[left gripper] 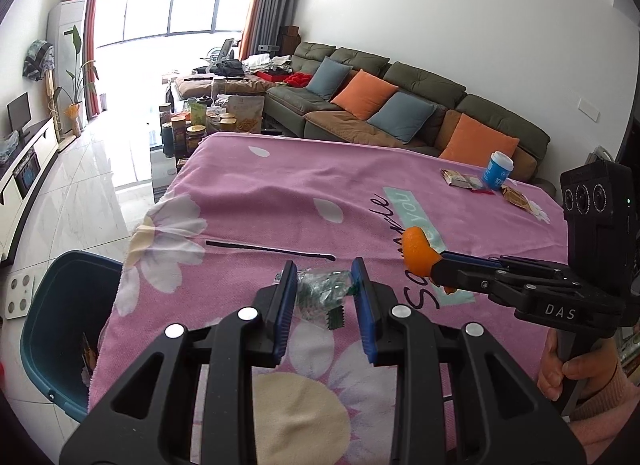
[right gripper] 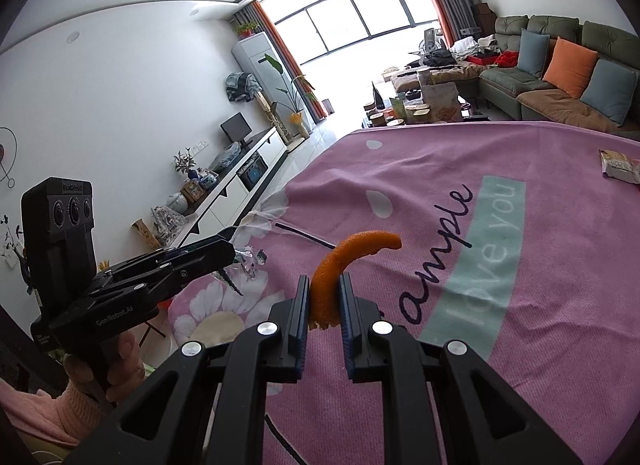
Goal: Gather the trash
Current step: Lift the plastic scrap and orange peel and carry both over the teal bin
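My left gripper is shut on a crumpled clear-and-green plastic wrapper, held just above the pink flowered tablecloth. My right gripper is shut on a curved orange peel, held above the cloth; the peel also shows in the left wrist view, to the right of my left gripper. In the right wrist view the left gripper holds the wrapper at the table's left edge. A dark teal trash bin stands on the floor left of the table.
At the table's far right lie a blue-and-white cup and several snack wrappers, one of which shows in the right wrist view. A green sofa with cushions stands behind. A cluttered coffee table stands beyond the far edge.
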The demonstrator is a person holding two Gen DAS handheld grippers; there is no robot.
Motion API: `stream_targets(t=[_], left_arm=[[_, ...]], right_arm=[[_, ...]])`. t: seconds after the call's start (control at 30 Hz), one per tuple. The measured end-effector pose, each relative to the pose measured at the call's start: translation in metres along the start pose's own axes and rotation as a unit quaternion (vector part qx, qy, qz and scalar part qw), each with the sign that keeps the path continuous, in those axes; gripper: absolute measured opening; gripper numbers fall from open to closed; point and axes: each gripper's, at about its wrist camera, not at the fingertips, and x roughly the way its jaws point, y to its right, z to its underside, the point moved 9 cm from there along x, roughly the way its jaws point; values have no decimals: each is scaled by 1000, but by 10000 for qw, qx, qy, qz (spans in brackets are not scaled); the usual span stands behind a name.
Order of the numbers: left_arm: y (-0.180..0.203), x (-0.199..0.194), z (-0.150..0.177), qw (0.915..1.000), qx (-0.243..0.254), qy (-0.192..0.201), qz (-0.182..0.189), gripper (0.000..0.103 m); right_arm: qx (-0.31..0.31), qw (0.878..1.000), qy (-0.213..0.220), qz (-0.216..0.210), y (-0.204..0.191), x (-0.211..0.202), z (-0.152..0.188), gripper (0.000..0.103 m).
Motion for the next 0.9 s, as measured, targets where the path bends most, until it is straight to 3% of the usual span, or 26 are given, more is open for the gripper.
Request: stream_targets(t=[0.9], left_arm=[[-53, -30, 2, 9978, -392, 162, -509, 28]], right_arm=[[-435, 9966, -365, -600, -61, 48, -4, 13]])
